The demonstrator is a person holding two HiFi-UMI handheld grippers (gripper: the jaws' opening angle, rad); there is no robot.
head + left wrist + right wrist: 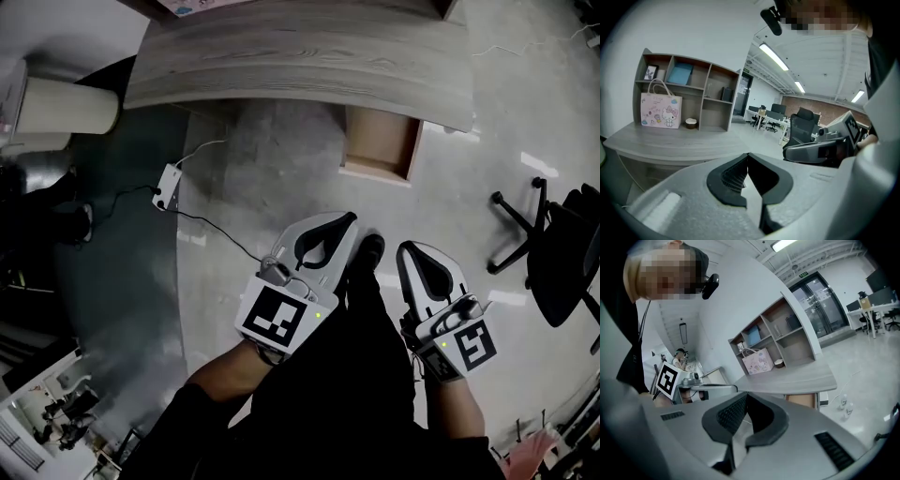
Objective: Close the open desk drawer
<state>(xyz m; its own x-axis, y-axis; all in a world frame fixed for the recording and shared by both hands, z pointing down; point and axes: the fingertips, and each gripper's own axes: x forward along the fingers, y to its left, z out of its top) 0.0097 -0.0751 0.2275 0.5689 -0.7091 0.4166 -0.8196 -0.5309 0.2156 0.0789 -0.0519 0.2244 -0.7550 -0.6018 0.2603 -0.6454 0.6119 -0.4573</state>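
My left gripper [349, 221] and right gripper [406, 251] hover before the open drawer [379, 148]. Both sets of jaws are closed, empty.

— What sort of room is this?
— An open office with white walls [693, 28] and strip lights [773, 56] running overhead. A curved grey wooden desk [309, 56] stands on a pale, glossy floor [281, 178].
— And around the desk?
— A shelf unit [705, 98] sits on top of it, with a pink bag [661, 110] in front of the shelves. Glass doors [820, 301] lie beyond it, with more workstations [768, 115] further off. Seen from the front, a black office chair [562, 253] stands off the desk's right end. A white power strip [167, 186] lies on the floor before its left end.
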